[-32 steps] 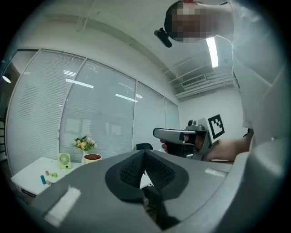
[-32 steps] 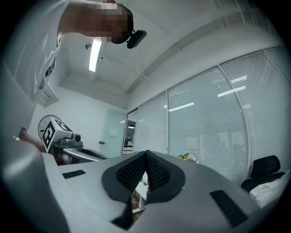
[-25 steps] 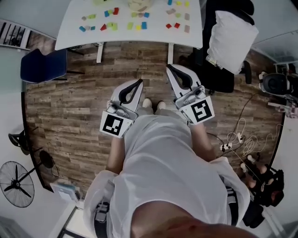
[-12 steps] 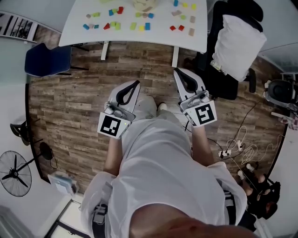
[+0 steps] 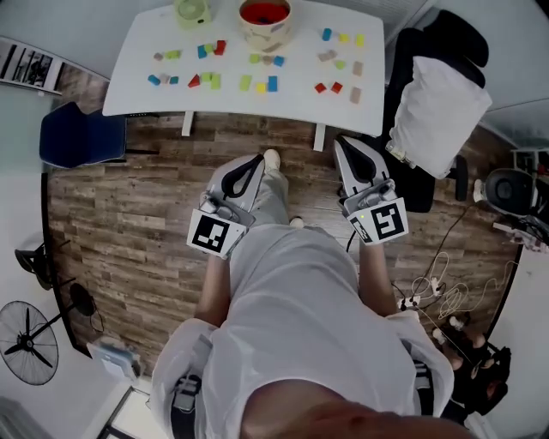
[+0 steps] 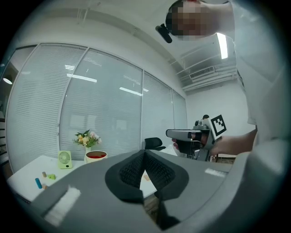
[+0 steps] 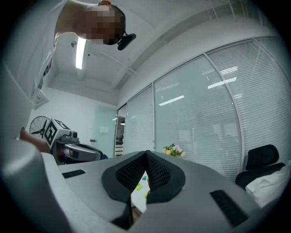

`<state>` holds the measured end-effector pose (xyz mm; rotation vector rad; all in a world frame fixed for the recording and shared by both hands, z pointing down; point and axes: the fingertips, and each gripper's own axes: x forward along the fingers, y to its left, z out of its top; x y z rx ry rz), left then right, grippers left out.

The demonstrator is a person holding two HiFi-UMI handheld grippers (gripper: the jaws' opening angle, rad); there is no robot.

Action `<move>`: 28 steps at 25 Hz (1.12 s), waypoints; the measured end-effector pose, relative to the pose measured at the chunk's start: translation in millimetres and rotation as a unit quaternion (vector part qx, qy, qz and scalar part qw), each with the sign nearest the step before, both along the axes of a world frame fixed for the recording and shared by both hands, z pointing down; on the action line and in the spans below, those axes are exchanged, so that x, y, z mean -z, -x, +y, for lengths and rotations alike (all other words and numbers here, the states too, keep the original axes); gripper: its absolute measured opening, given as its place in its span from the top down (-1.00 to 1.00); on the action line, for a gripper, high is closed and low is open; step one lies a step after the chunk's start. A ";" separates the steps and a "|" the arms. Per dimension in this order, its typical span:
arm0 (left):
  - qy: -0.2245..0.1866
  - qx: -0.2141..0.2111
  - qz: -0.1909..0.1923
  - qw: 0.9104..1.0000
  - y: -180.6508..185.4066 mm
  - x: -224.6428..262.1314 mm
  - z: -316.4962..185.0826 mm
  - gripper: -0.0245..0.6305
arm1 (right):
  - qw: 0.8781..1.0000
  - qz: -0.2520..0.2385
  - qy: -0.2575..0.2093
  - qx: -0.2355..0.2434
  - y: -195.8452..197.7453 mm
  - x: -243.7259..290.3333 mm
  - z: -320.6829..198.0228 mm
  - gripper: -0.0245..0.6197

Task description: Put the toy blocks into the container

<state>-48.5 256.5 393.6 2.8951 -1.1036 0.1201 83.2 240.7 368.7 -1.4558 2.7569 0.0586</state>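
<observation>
- Left tongs (image 5: 255,160): closed, pads meeting tip to tip in the left gripper view (image 6: 144,153), nothing between.
- Right tongs (image 5: 344,142): likewise closed, pads touching in the right gripper view (image 7: 146,153), empty.
- Both held low in front of the body, over the wooden floor (image 5: 129,214), pointing toward the table (image 5: 300,103) but well short of it.
- Toy blocks (image 5: 246,82) scattered loose across the white table top: red, blue, green, yellow, tan (none in either tongs).
- Container (image 5: 266,19): cream bowl with a red inside, standing at the far side of the table with blocks on either side of it; contents not resolvable.
- Small green fan (image 5: 193,10) just beside the container, on its left; flowers (image 6: 86,137) seen behind both in the left gripper view.
- Blue chair (image 5: 81,137) off the table's left end, black chair with a white cushion (image 5: 437,86) off its right end.
</observation>
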 end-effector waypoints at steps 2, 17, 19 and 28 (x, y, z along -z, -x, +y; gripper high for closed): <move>-0.001 -0.002 0.010 1.000 3.0 -0.2 -38.2 0.93 | 1.000 0.009 0.003 -0.001 5.0 1.6 -35.1 0.92; -0.022 -0.048 0.035 0.998 13.5 28.5 -260.5 0.93 | 0.997 0.044 0.038 -0.054 4.3 -8.4 -244.4 0.92; -0.017 -0.046 0.036 0.998 11.9 25.9 -271.1 0.93 | 0.996 0.058 0.044 -0.060 -4.0 -19.0 -263.8 0.92; 0.006 -0.018 0.013 1.000 1.1 13.3 -311.0 0.93 | 0.977 0.157 0.115 -0.082 -68.3 -115.6 -375.0 0.58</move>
